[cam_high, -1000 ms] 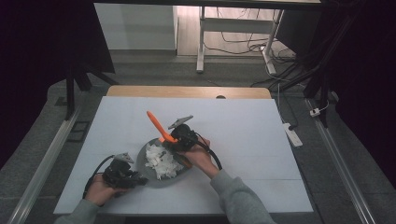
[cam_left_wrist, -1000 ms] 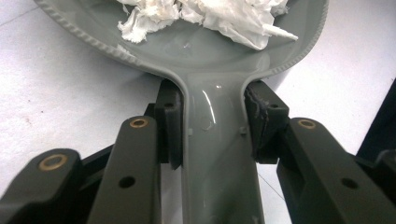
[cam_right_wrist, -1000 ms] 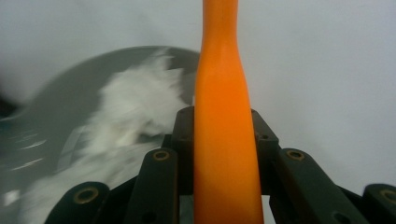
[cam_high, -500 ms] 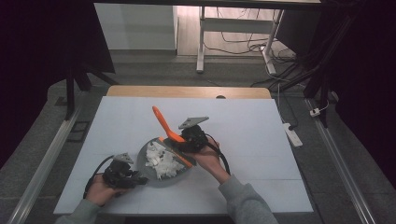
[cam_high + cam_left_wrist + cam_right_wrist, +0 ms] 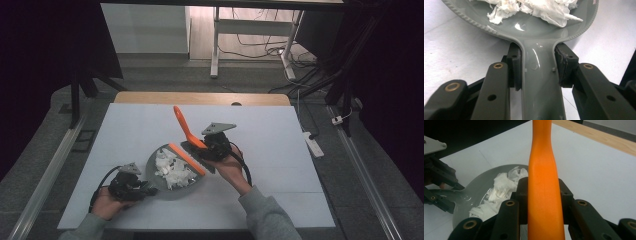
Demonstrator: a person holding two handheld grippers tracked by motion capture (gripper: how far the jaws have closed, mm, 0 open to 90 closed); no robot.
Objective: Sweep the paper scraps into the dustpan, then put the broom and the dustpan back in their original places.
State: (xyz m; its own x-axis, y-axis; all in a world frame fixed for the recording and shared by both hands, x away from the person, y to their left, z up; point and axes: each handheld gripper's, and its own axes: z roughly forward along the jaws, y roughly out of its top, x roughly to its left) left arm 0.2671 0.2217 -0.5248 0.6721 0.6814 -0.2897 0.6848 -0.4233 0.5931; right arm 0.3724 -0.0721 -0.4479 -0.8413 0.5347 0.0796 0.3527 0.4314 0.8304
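Observation:
A grey dustpan lies on the white table and holds a heap of torn white paper. My left gripper is shut on the dustpan's handle, its pads pressing both sides. My right gripper is shut on the orange handle of a small brush. The brush's orange-backed head rests along the pan's right edge, and its handle tilts up and away. In the right gripper view the pan and paper lie just left of the handle, with the left gripper beyond.
The white tabletop stretches wide to the right and far side, ending in a wooden strip at the back. A white power strip lies on the floor past the right edge. Metal rails run along both sides.
The right gripper has carried the brush rightward across the pan to its right edge, and the handle now stands steeper. The left gripper and dustpan stay where they were.

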